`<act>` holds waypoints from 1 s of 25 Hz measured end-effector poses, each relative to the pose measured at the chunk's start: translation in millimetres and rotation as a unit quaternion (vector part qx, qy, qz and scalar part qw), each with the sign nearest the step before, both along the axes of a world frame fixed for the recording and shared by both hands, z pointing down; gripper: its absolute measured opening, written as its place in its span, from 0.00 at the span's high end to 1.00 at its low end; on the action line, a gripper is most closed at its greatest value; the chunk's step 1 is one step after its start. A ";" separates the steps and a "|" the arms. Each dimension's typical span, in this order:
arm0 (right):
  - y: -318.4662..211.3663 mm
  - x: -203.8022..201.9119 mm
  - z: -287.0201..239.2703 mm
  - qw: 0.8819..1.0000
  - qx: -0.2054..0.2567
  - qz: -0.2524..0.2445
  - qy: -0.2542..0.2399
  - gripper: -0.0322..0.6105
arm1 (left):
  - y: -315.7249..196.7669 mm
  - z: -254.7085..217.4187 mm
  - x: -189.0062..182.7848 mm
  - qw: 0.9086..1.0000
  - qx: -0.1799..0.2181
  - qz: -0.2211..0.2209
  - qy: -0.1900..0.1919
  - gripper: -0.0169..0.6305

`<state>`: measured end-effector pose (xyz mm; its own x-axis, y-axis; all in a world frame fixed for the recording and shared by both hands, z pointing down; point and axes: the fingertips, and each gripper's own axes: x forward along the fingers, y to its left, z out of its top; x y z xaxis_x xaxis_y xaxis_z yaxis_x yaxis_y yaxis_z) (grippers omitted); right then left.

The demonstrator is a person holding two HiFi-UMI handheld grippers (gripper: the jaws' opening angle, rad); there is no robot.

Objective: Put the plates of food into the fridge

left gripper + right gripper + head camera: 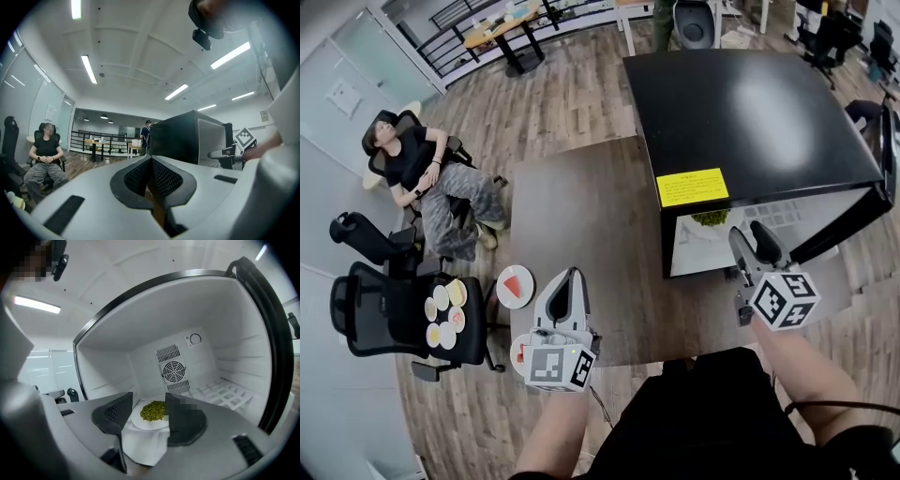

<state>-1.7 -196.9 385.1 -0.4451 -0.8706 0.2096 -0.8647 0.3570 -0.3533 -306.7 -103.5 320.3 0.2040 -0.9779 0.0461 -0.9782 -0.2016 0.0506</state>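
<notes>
Lighting: bright, even, indoor. Source: ceiling light strips (89, 69), long and white, blown out to pure white in the left gripper view. Glare: broad pale sheen on the black fridge top (787, 131). The fridge interior (140, 348) is white, evenly lit and greyer toward its left wall. Shadows: soft and faint. Distortion: strong fisheye in all views, with bowed edges and dark corners. Focus: near foreground soft in both gripper views, background clearer.

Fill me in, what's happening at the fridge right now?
A person is working with two grippers. The right gripper points into the open fridge, fingers apart, gripping nothing; a plate of green food sits on the fridge floor in front of it. The left gripper is shut and empty, above the table, near a plate with a red piece. More plates wait on a chair.
</notes>
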 end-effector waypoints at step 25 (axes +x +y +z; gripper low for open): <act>38.8 -87.8 -9.8 0.970 0.032 -0.241 -0.017 0.60 | 137.1 -30.6 -44.7 0.971 0.001 -0.235 -0.044 0.96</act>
